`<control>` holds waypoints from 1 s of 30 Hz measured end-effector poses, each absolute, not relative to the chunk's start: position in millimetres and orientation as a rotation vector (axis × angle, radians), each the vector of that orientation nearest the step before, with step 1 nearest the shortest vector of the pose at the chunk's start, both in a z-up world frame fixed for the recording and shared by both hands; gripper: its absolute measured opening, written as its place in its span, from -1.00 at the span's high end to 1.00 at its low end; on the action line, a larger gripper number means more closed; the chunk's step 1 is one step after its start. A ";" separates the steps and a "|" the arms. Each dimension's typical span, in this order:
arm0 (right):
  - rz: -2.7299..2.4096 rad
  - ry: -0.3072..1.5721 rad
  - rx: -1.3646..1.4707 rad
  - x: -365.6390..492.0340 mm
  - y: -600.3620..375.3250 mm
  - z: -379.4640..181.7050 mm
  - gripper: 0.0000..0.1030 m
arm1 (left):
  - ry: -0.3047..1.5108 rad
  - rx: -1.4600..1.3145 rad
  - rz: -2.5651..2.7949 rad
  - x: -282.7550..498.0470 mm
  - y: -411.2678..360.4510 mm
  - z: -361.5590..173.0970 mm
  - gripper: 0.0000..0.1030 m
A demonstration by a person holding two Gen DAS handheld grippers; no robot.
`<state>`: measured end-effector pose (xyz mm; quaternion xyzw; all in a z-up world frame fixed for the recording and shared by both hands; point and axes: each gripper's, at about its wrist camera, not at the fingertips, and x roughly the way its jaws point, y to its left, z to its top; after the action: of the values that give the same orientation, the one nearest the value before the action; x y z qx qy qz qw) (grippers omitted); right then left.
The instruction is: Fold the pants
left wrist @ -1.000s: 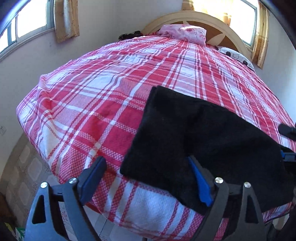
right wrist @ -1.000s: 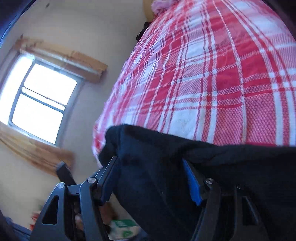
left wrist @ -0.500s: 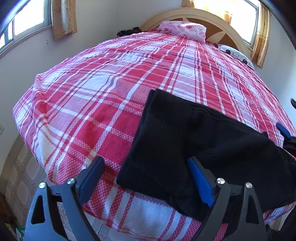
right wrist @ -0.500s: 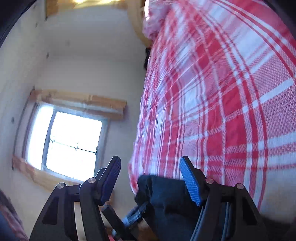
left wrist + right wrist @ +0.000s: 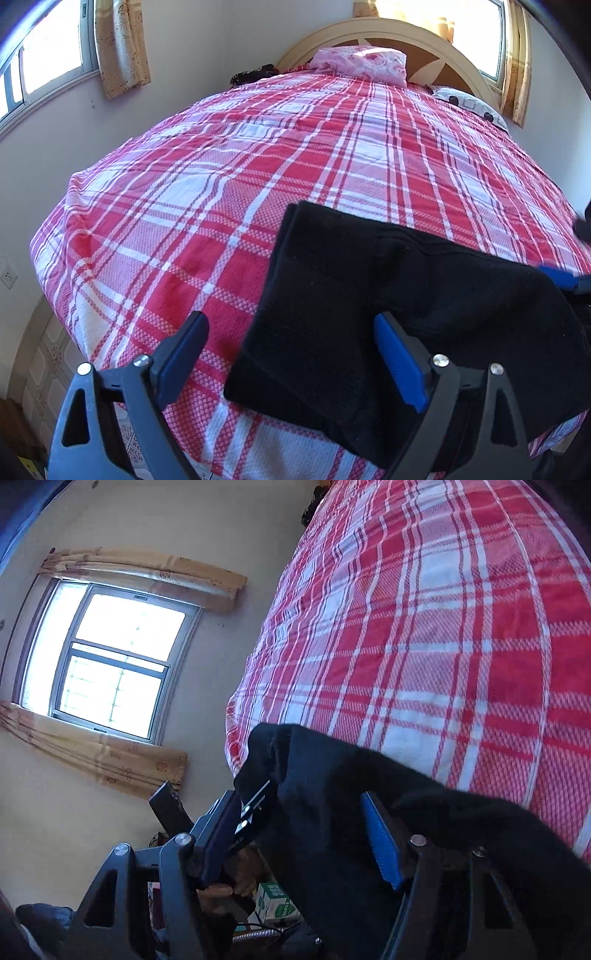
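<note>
The room had pale walls. On the left was a bright window (image 5: 40, 70) with a yellow curtain (image 5: 122, 44) beside it. A big bed (image 5: 155, 236) filled the room, and a red and white checked blanket covered all of it. At the far end stood a round wooden headboard (image 5: 380, 31). A pink pillow (image 5: 360, 66) lay against it, and a white pillow with dark spots (image 5: 469, 103) lay further right. Another window (image 5: 476, 26) glowed behind the headboard.

The black pants (image 5: 351, 306) lay folded flat near the front edge of the bed, toward the right side. One end hung over the edge.

The left tool (image 5: 291, 354) hung low over the front of the bed. Its two fingers stood wide apart and held nothing. The pants' left edge lay under the gap between them.

In the right wrist view, the right tool (image 5: 299, 830) was tipped sideways, so the room looked tilted. Its fingers were spread apart too, with black cloth lying loose between them and nothing pinched. The cloth hid much of that tool. Below it sat a green and white box (image 5: 277, 904) on the floor, partly hidden. A bit of a hand (image 5: 236, 882) showed there, but it was hard to make out.
</note>
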<state>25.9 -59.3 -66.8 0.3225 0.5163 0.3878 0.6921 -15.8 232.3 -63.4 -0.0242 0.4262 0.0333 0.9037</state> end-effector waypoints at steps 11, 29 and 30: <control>0.847 1.063 0.882 37.1 -103.9 -61.5 -0.33 | 0.891 -0.061 0.062 -11.4 235.5 -67.1 -0.94; 0.802 1.206 0.568 2.6 -33.4 -76.2 -0.33 | 0.890 -0.074 0.068 -12.2 235.9 -68.9 -0.94; 0.790 1.188 0.608 9.5 -38.6 -76.0 -0.33 | 0.891 -0.077 0.065 -12.0 236.6 -69.0 -0.94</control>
<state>9.5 -38.6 -76.0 0.2745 0.5361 0.3566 0.7142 -12.0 236.6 -69.0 -0.0371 0.4309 0.0315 0.9011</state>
